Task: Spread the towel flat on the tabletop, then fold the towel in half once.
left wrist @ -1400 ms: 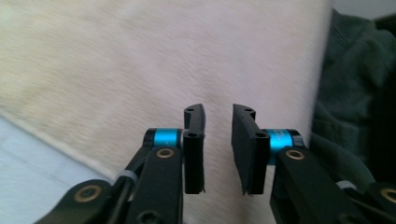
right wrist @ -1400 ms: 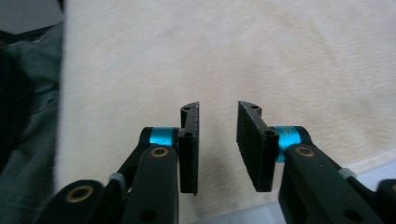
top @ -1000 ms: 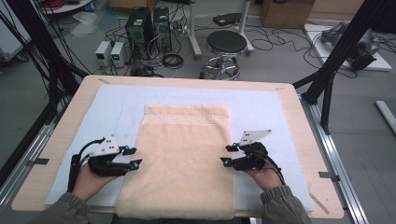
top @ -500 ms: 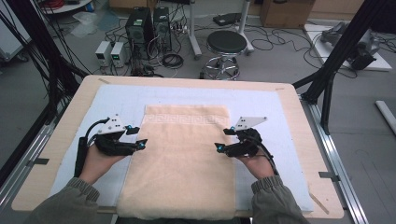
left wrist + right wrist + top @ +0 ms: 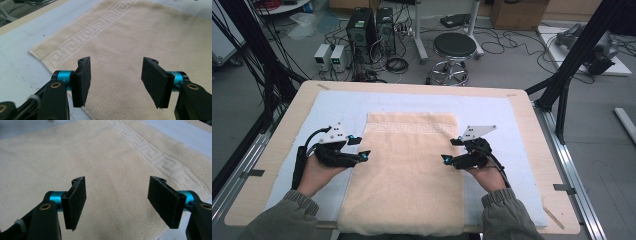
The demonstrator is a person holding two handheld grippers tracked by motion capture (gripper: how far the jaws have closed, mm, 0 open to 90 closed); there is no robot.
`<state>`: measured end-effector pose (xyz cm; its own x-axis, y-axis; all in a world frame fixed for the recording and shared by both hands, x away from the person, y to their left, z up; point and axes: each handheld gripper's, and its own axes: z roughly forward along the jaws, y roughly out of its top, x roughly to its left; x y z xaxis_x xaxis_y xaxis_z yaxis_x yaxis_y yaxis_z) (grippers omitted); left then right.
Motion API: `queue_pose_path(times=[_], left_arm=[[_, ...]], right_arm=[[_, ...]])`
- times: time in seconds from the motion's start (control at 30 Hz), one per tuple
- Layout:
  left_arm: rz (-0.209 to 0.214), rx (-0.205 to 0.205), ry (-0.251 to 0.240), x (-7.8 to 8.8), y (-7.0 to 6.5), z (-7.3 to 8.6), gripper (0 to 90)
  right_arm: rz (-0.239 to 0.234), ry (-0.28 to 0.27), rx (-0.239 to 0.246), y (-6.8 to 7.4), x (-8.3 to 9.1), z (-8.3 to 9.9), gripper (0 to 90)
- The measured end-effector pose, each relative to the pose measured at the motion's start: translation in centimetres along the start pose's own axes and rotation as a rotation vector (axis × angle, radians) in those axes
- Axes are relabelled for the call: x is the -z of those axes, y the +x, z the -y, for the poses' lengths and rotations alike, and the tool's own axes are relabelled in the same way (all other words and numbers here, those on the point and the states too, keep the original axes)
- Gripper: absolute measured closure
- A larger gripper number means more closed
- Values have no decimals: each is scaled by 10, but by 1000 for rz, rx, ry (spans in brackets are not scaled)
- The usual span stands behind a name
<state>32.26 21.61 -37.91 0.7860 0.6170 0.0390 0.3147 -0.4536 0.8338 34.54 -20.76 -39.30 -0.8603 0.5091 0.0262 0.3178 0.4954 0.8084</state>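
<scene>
A cream towel [image 5: 407, 170] is flanked at its side edges by both spread, empty hand-held grippers, left [image 5: 362, 156] and right [image 5: 448, 160], jaws just opened.

Olive-grey sleeves [image 5: 292, 220]; black tongs [image 5: 112, 82], teal collars, grey three-cornered plates.

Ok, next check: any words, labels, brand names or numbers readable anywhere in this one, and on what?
No readable text anywhere.
towel: woven key-pattern band, no letters.
left gripper, blue collar: a tiny mark, too small to read.
right gripper: no markings.
floor boxes: lit displays, too blurred to read.
</scene>
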Motion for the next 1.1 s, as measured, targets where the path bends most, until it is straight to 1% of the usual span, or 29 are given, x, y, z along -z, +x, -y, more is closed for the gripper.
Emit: queue_pose_path(times=[0.13, 0.17, 0.3, 0.43, 0.47, 0.53, 0.6, 0.7, 0.77, 0.87, 0.9, 1.0, 1.1], left_arm=[[5, 2, 6, -2, 2, 1, 401], [6, 10, 6, -2, 2, 1, 399], [10, 14, 25, -6, 5, 2, 392], [14, 11, 36, -11, 5, 2, 398], [8, 12, 38, -13, 6, 2, 398], [10, 17, 43, -15, 8, 1, 399], [-2, 25, 38, -17, 11, 0, 400], [-8, 39, 35, -19, 17, -2, 404], [-19, 37, 41, -20, 22, -6, 405], [-42, 58, 10, -21, 32, -15, 417], [-47, 61, 11, -22, 35, -17, 419], [-88, 78, 19, -25, 43, -23, 420], [-119, 84, 18, -31, 51, -20, 439]], right_arm=[[2, 7, -1, -1, 0, 1, 307], [2, 9, -1, -2, -1, 1, 307], [2, 24, -7, -6, -5, 3, 308], [1, 36, -12, -7, -7, 3, 307], [4, 37, -12, -8, -8, 2, 307], [11, 40, -15, -11, -7, 0, 307], [17, 49, -7, -15, -6, -4, 307], [33, 54, -4, -19, -3, -14, 307], [47, 49, 11, -23, -1, -22, 308], [62, 64, 20, -32, -3, -30, 311], [74, 65, 8, -37, -5, -33, 311], [102, 68, -14, -49, -9, -36, 312], [112, 66, -40, -57, -14, -34, 315]])
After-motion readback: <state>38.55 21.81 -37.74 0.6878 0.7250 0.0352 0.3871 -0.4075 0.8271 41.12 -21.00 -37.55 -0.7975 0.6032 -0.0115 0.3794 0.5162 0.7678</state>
